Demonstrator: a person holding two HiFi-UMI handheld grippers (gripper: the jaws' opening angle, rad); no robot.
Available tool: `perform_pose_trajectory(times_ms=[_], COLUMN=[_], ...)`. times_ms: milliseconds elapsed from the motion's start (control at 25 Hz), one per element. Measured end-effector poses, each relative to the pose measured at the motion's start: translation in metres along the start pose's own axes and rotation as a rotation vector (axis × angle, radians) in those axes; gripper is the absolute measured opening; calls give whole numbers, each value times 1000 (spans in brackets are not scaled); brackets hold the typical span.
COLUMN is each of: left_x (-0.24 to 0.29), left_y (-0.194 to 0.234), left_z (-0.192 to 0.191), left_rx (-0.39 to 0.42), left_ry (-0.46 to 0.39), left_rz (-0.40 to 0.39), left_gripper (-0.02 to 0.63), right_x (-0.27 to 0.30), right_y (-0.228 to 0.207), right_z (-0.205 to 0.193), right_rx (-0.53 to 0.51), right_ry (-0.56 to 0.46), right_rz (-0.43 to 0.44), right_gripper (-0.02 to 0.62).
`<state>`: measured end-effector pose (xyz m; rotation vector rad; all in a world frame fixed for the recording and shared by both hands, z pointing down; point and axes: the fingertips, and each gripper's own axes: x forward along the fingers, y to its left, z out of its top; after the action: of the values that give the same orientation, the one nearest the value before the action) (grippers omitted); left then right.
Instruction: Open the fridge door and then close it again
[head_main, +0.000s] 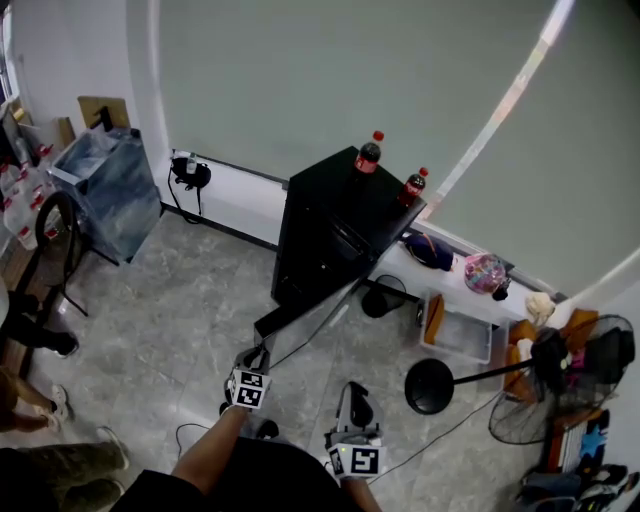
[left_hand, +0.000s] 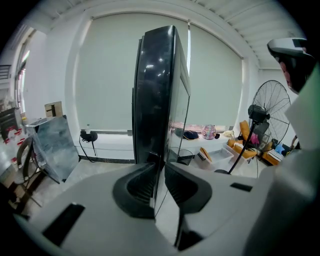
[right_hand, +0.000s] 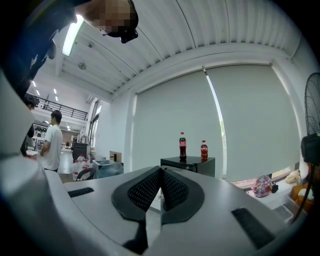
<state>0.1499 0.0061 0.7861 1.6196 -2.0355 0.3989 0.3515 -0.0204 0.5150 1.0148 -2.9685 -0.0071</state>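
A small black fridge (head_main: 325, 225) stands by the window wall with two cola bottles (head_main: 369, 153) on top. Its door (head_main: 312, 318) is swung open toward me. My left gripper (head_main: 257, 358) is shut on the door's free edge. In the left gripper view the door (left_hand: 157, 90) runs edge-on between the pads of the left gripper (left_hand: 161, 169). My right gripper (head_main: 355, 392) hangs to the right of the door, apart from it and shut on nothing. In the right gripper view the pads of the right gripper (right_hand: 161, 172) meet, and the fridge (right_hand: 187, 164) shows behind them.
A standing fan (head_main: 565, 380) with a round black base (head_main: 430, 386) is at the right, beside a plastic tray (head_main: 458, 335). A wrapped blue bin (head_main: 105, 190) stands at the left. People's legs (head_main: 30, 400) are at the left edge. A cable crosses the floor.
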Motion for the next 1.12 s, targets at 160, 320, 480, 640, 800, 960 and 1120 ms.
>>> perform_pose_trajectory(times_ms=[160,320,480,640,800,960,1120], left_x=[0,0,3,6,12,19,28], left_y=[2,3,9,20,33,48,64], left_z=[1,3,6,8,12,19,27], left_rx=[-5,-3,0,14,29,56,81], left_ry=[-2,-7,-14,-14,-10,-2,3], left_rz=[8,6,-10,-25,-54,-88,-124], left_gripper=[58,58,58,60,60,60,61], right_x=[-3,1,14,25,43,67,87], right_y=[1,3,11,18,28,41,52], right_z=[-4,-7,-7,-8,-7,-2,0], right_rx=[3,1,-1,-14,-5,-18,-24], right_ry=[23,35,38,33,25,9,7], right_rz=[10,16,16,-1,-26,-43,-70], right_gripper=[6,6,6,6,6,6,6])
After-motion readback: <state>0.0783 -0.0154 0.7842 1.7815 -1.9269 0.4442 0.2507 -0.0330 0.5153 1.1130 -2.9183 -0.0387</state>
